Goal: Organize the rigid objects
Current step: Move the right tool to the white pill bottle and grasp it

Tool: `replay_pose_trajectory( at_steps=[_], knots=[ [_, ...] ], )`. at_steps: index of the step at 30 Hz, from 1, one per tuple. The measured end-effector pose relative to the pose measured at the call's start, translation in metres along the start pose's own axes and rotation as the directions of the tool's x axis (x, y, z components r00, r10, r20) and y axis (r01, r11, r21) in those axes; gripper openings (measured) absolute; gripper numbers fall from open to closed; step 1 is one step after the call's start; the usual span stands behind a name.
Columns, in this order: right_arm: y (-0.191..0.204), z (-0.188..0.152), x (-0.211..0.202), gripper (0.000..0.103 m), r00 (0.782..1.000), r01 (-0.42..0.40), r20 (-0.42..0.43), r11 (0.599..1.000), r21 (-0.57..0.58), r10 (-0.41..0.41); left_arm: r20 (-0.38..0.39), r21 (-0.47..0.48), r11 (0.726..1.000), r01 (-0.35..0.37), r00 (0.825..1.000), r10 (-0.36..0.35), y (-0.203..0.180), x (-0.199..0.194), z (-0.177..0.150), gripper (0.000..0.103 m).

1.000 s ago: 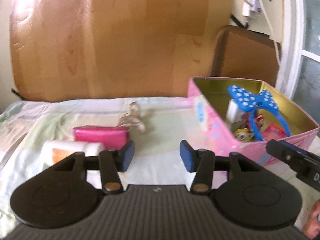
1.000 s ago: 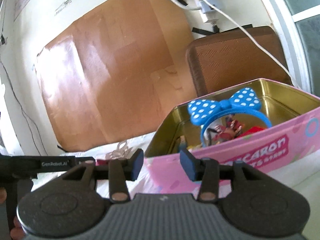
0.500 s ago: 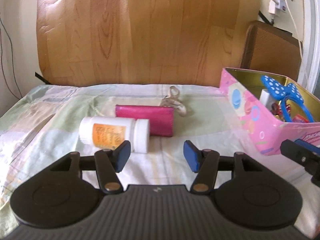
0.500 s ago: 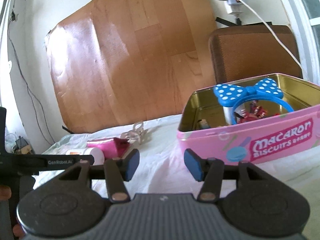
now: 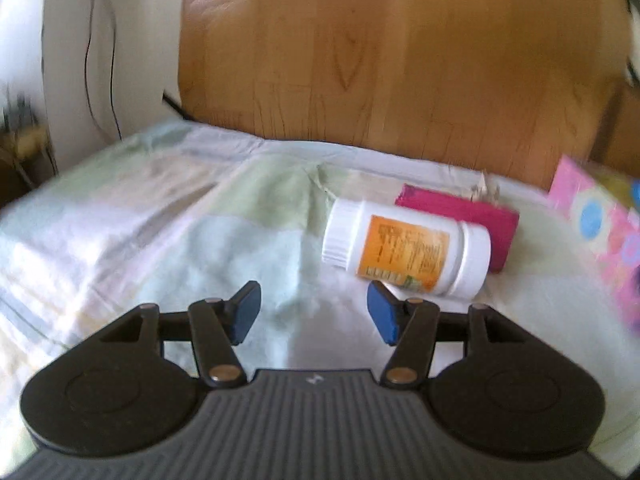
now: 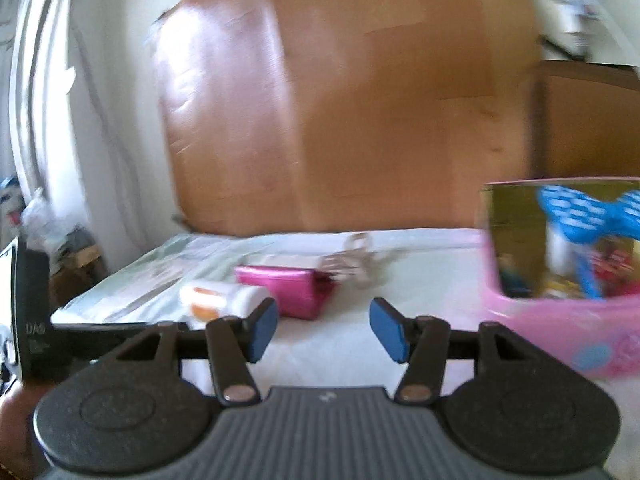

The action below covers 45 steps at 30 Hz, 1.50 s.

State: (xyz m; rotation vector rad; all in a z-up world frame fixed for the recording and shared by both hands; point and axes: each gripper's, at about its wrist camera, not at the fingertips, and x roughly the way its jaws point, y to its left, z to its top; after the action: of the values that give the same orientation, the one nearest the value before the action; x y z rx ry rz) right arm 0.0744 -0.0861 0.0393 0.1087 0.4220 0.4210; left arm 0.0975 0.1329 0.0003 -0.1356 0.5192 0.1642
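A white pill bottle with an orange label [image 5: 406,250] lies on its side on the pale cloth, just ahead and right of my open left gripper [image 5: 314,312]. A magenta pouch [image 5: 460,214] lies behind it, with a clear hair clip [image 5: 486,190] beyond. In the right wrist view the bottle [image 6: 218,298], the pouch [image 6: 292,286] and the clip [image 6: 352,258] lie ahead and left of my open, empty right gripper [image 6: 324,330]. The pink biscuit tin [image 6: 560,320] stands at the right and holds a blue dotted bow headband [image 6: 580,212].
A wooden board [image 5: 380,60] leans against the wall behind the bed. The tin's pink side [image 5: 600,224] shows at the right edge of the left wrist view. The left gripper's body [image 6: 36,336] shows at the left of the right wrist view.
Both grippers have swung left. The bottle and pouch now sit right of centre in the left wrist view, and the tin has slid to the right edge. Both stay open.
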Motion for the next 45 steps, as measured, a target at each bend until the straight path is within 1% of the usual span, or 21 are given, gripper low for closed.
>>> replay_pose_trajectory(
  at_steps=[3,5,7,8,10,13,15,16,19,21,22,24,28,32,34,36,39,41,43,45],
  knots=[
    [0.012,0.006,0.026,0.052,0.996,-0.066,-0.053,0.998,-0.02,0.065,0.005,-0.057,0.998,0.009,1.0,-0.008,0.008,-0.001,0.001,0.061],
    [0.016,0.011,0.046,0.053,0.991,-0.104,-0.09,0.995,-0.011,0.103,0.033,-0.075,0.997,0.012,0.999,-0.01,0.01,-0.005,0.001,0.061],
    [0.021,0.015,0.065,0.057,0.986,-0.13,-0.111,0.991,-0.025,0.126,0.06,-0.092,0.996,0.012,0.998,-0.006,0.013,-0.008,0.001,0.063],
    [0.026,0.018,0.073,0.057,0.986,-0.134,-0.112,0.989,-0.066,0.126,0.069,-0.106,0.994,0.01,0.998,-0.003,0.014,-0.01,-0.001,0.067],
    [0.037,0.02,0.086,0.059,0.984,-0.152,-0.124,0.972,-0.176,0.132,0.076,-0.141,0.99,0.007,0.997,0.004,0.019,-0.01,0.0,0.068],
    [0.054,0.024,0.106,0.06,0.971,-0.211,-0.183,0.916,-0.34,0.156,0.072,-0.223,0.975,-0.004,0.997,0.021,0.033,-0.008,0.002,0.068],
    [0.064,0.026,0.12,0.06,0.956,-0.248,-0.251,0.87,-0.426,0.15,0.069,-0.275,0.961,-0.015,0.997,0.035,0.043,-0.005,0.003,0.068],
    [0.067,0.026,0.126,0.062,0.953,-0.253,-0.271,0.853,-0.457,0.138,0.066,-0.298,0.954,-0.02,0.997,0.041,0.047,-0.004,0.004,0.068],
    [0.076,0.027,0.14,0.061,0.937,-0.291,-0.323,0.807,-0.514,0.132,0.056,-0.329,0.944,-0.014,0.998,0.035,0.052,0.0,0.004,0.068],
    [0.083,0.022,0.15,0.063,0.916,-0.323,-0.385,0.773,-0.546,0.111,0.057,-0.325,0.946,-0.013,0.998,0.033,0.052,0.0,0.004,0.068],
    [0.086,0.017,0.156,0.06,0.91,-0.328,-0.404,0.756,-0.566,0.092,0.059,-0.32,0.947,-0.011,0.998,0.032,0.051,0.0,0.004,0.068],
    [0.088,0.012,0.155,0.055,0.912,-0.331,-0.396,0.759,-0.561,0.106,0.063,-0.309,0.951,-0.012,0.997,0.033,0.05,-0.001,0.004,0.068],
    [0.091,0.002,0.143,0.054,0.927,-0.303,-0.365,0.751,-0.587,0.088,0.067,-0.297,0.955,-0.012,0.997,0.033,0.049,0.0,0.004,0.068],
    [0.083,-0.008,0.113,0.054,0.926,-0.305,-0.366,0.747,-0.591,0.089,0.072,-0.281,0.96,0.0,0.997,0.021,0.048,0.0,0.004,0.068],
    [0.074,-0.013,0.092,0.054,0.924,-0.305,-0.372,0.753,-0.583,0.087,0.074,-0.272,0.962,0.009,0.997,0.011,0.047,-0.001,0.004,0.07],
    [0.062,-0.017,0.069,0.053,0.918,-0.307,-0.385,0.776,-0.55,0.091,0.079,-0.261,0.965,0.014,0.997,0.006,0.046,-0.002,0.004,0.072],
    [0.04,-0.022,0.03,0.053,0.921,-0.283,-0.38,0.818,-0.501,0.086,0.083,-0.245,0.969,0.029,0.997,-0.008,0.044,-0.003,0.004,0.072],
    [0.026,-0.027,0.006,0.053,0.923,-0.268,-0.374,0.847,-0.458,0.09,0.084,-0.224,0.973,0.053,0.996,-0.035,0.041,-0.004,0.003,0.072],
    [0.015,-0.035,-0.013,0.053,0.93,-0.237,-0.361,0.867,-0.439,0.071,0.084,-0.192,0.977,0.093,0.993,-0.078,0.036,-0.004,0.003,0.072],
    [0.007,-0.04,-0.023,0.054,0.941,-0.202,-0.335,0.88,-0.43,0.052,0.063,-0.164,0.971,0.175,0.984,-0.167,0.031,-0.004,0.003,0.072]
  ],
)
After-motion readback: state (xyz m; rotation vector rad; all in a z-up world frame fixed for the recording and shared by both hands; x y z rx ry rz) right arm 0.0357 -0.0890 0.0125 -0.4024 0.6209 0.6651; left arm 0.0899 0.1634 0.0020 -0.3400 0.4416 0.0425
